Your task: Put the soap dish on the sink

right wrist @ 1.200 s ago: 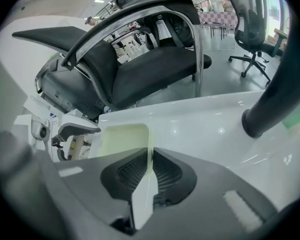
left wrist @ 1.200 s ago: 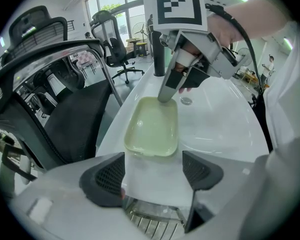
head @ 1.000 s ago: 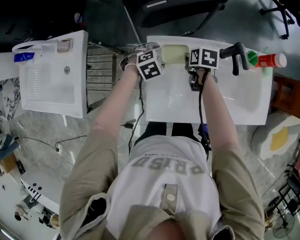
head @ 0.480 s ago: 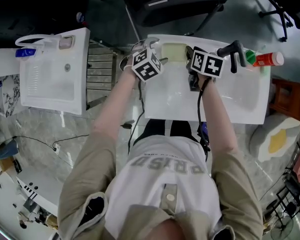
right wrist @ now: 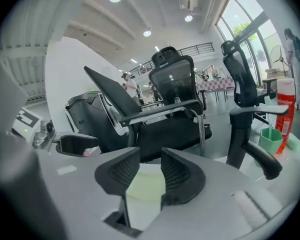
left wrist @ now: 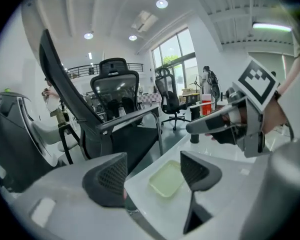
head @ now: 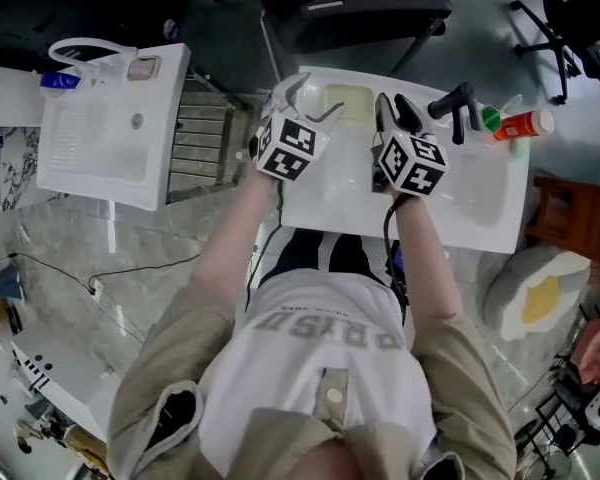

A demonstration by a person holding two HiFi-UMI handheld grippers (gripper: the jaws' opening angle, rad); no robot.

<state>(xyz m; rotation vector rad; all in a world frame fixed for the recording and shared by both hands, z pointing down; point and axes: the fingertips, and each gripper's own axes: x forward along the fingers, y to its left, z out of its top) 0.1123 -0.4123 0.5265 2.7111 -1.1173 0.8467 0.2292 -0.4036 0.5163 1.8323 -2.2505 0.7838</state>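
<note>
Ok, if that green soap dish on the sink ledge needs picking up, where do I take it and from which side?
Probably pinch the soap dish across its short width, on the two long edges, coming down from above on the near side. It lies flat and shallow on the sink ledge, and the black faucet stands off its right end.

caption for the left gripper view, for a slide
Left gripper, empty jaws wide though just narrowing, facing the soap dish set on the sink.
</note>
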